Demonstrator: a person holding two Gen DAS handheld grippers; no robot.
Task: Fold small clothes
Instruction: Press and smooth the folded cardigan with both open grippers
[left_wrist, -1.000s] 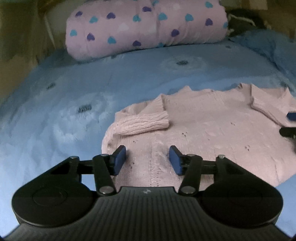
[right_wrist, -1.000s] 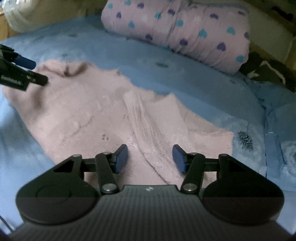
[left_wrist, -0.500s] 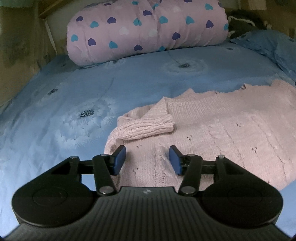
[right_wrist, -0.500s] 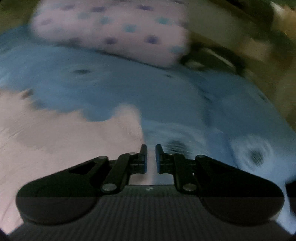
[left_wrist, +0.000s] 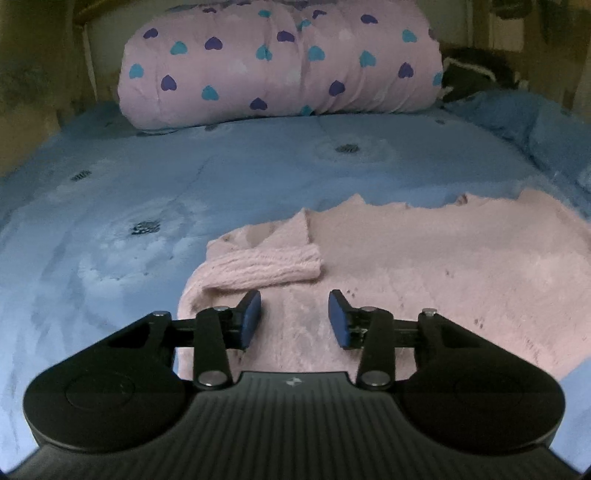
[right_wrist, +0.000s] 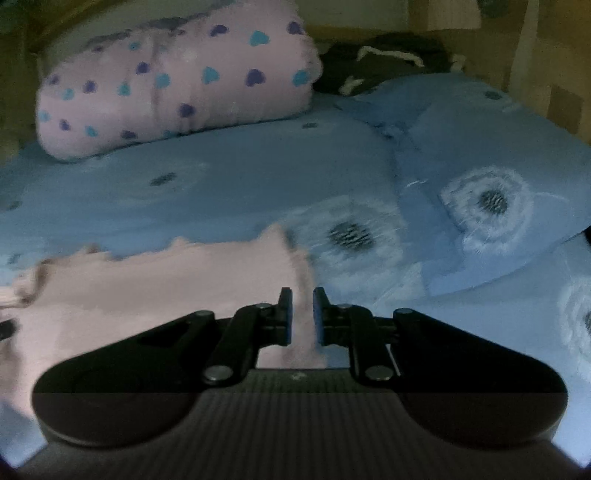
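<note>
I see a pink knitted sweater (left_wrist: 424, 266) spread flat on a blue bed (left_wrist: 221, 173), one sleeve (left_wrist: 266, 264) folded across its chest. My left claw (left_wrist: 294, 319) hangs wide open and empty just above the sweater's lower body, near the folded sleeve. My right claw (right_wrist: 302, 315) is nearly closed, pinching the sweater's right edge (right_wrist: 301, 295); a heart-print pillow (right_wrist: 177, 88) lies beyond.

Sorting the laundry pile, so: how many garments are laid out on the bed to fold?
1: a pink knit sweater lies flat on the blue bedspread, in front of both grippers. The dark cloth beside the heart-print bundle might be another.
</note>
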